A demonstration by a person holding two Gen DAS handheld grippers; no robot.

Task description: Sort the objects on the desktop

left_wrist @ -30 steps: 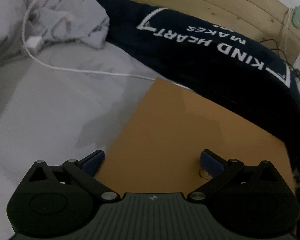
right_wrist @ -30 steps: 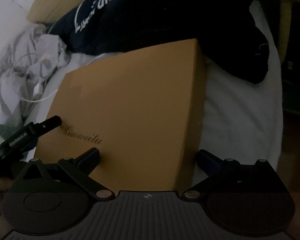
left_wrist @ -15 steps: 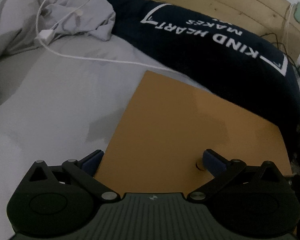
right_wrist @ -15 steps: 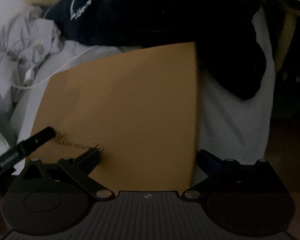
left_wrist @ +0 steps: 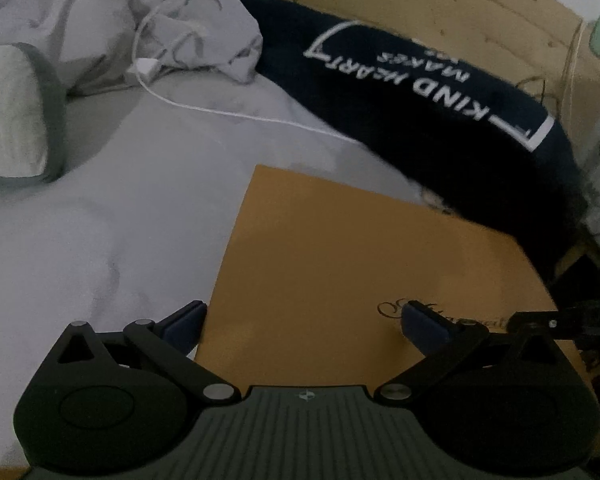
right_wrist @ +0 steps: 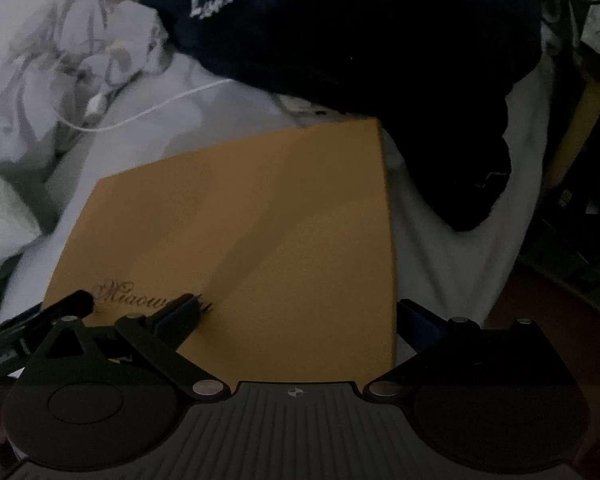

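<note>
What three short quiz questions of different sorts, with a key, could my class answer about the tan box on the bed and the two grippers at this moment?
1. True or false: the left gripper is clamped shut on the white cable.
2. Multiple choice: the tan box rests on A) a wooden desk B) the grey bedsheet C) a tray.
3. Fill in: the dark pillow behind the box reads "KIND ____".

Key
1. False; its fingers are spread, one at the box's left edge, one over the lid.
2. B.
3. HEART.

The right gripper is open too, straddling the box's right edge.
</note>
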